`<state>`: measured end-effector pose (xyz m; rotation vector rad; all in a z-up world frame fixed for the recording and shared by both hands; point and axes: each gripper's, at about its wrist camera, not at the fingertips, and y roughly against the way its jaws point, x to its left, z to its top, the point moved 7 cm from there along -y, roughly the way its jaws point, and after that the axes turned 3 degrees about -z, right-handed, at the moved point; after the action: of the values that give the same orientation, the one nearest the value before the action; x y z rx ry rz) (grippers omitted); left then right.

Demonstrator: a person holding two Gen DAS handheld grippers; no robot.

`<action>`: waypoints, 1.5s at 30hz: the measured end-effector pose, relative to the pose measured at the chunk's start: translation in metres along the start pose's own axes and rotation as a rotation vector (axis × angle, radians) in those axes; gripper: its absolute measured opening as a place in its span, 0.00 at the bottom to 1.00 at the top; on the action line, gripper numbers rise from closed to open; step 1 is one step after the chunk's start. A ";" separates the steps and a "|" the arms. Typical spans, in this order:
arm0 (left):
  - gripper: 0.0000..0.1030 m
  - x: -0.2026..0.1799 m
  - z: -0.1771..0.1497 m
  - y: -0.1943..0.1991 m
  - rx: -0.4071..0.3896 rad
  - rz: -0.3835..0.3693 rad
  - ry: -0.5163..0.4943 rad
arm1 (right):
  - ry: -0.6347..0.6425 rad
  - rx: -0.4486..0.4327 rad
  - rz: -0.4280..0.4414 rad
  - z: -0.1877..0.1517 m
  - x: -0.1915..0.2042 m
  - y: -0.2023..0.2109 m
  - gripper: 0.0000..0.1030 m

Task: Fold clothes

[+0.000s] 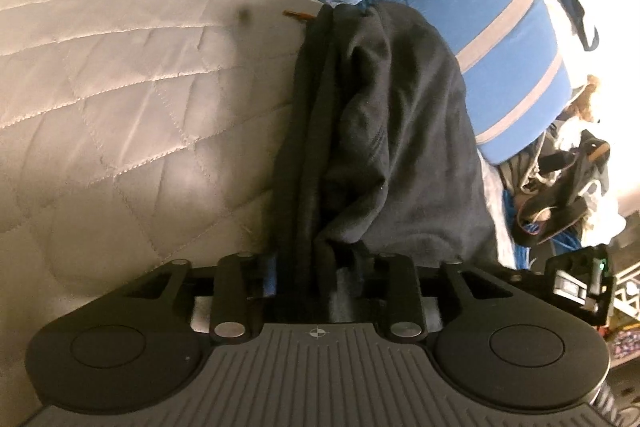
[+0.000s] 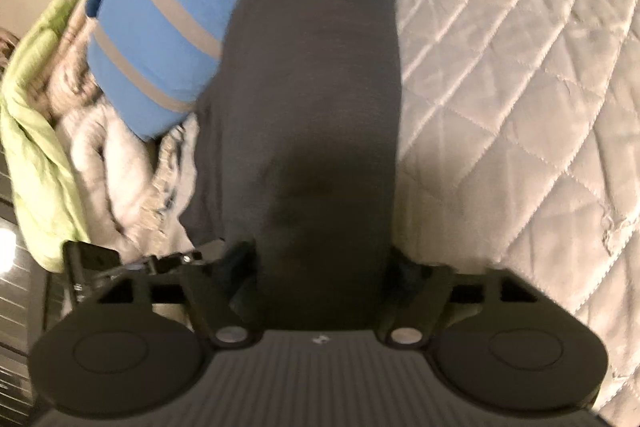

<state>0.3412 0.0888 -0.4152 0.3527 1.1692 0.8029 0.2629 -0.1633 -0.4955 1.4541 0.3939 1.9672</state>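
A black garment (image 1: 380, 115) stretches away from me over a quilted beige bedspread (image 1: 120, 67), bunched into long folds. My left gripper (image 1: 316, 267) is shut on the near end of the black garment, cloth pinched between its fingers. In the right wrist view the same black garment (image 2: 316, 87) runs forward as a broad smooth band. My right gripper (image 2: 320, 267) is shut on its near end, and the cloth hides the fingertips. The right view is blurred.
Blue pillows with grey stripes (image 1: 500, 27) lie at the garment's far end, also the blue pillows (image 2: 160, 27) at left. A green cloth (image 2: 36, 131) and a rumpled beige blanket (image 2: 112, 163) lie at the bed's edge. Cluttered bags and cables (image 1: 560, 187) sit to the right.
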 end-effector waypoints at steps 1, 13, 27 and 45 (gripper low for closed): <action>0.53 -0.003 0.003 0.001 0.003 0.000 -0.006 | 0.002 -0.020 0.008 0.003 0.002 0.003 1.00; 0.74 -0.014 0.058 -0.023 -0.002 -0.045 -0.058 | -0.049 -0.066 0.062 0.051 -0.007 -0.016 1.00; 0.25 0.000 0.063 -0.066 0.018 -0.118 -0.004 | 0.012 -0.056 0.048 0.070 -0.018 -0.048 0.46; 0.74 -0.007 0.099 -0.034 -0.093 -0.144 0.018 | -0.068 -0.063 0.135 0.087 -0.019 -0.038 1.00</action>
<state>0.4430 0.0756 -0.3944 0.1828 1.1564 0.7331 0.3592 -0.1595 -0.5019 1.5381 0.2060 2.0101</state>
